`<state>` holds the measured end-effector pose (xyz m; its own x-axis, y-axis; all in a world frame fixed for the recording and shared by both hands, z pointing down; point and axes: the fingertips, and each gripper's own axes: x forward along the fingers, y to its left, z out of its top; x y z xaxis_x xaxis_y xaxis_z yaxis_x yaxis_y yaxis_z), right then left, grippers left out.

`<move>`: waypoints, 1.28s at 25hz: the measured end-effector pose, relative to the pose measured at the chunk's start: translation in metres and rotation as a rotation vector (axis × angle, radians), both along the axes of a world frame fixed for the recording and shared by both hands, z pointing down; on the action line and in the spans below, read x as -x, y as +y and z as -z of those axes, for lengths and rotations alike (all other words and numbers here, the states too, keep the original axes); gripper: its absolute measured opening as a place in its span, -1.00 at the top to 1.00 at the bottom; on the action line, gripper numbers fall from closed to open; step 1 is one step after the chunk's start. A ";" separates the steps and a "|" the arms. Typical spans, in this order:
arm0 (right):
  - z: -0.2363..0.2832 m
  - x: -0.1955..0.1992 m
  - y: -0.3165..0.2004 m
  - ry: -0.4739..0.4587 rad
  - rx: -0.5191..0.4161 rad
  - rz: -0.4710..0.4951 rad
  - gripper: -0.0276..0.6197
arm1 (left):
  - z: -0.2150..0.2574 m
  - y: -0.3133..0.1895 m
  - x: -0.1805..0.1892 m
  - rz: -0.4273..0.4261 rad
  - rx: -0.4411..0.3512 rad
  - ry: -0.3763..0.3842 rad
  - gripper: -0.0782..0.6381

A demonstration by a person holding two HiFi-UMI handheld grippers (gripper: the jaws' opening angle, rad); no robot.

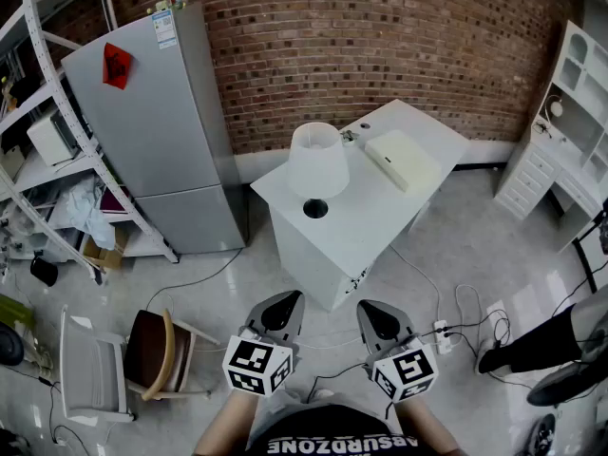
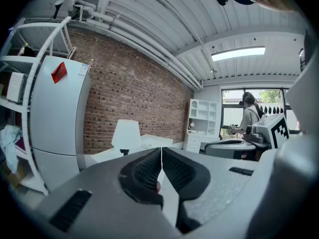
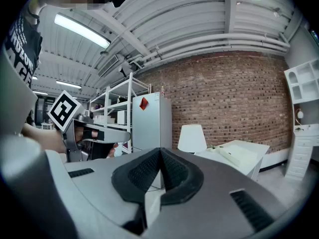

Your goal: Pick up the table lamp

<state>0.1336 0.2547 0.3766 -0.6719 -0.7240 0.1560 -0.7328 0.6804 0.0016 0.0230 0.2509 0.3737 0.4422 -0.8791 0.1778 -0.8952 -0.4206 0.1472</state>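
- Left gripper (image 2: pixel 161 152): jaws pressed together with nothing between them, held short of the white table (image 1: pixel 375 218).
- Right gripper (image 3: pixel 160 151): jaws closed and empty too, also short of the table.
- Table lamp (image 1: pixel 317 161): upright on the table's left part, well apart from the 2 grippers.
- Grey fridge (image 1: pixel 161 122): left of the table.
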 end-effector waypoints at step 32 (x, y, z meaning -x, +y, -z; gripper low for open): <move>-0.032 -0.002 -0.089 -0.038 0.073 0.124 0.92 | -0.037 -0.094 0.005 0.080 0.074 0.057 0.76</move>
<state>0.1351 0.1654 0.4089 -0.7620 -0.6226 0.1780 -0.6416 0.7632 -0.0771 0.0181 0.1574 0.4108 0.3825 -0.8973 0.2204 -0.9148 -0.3343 0.2268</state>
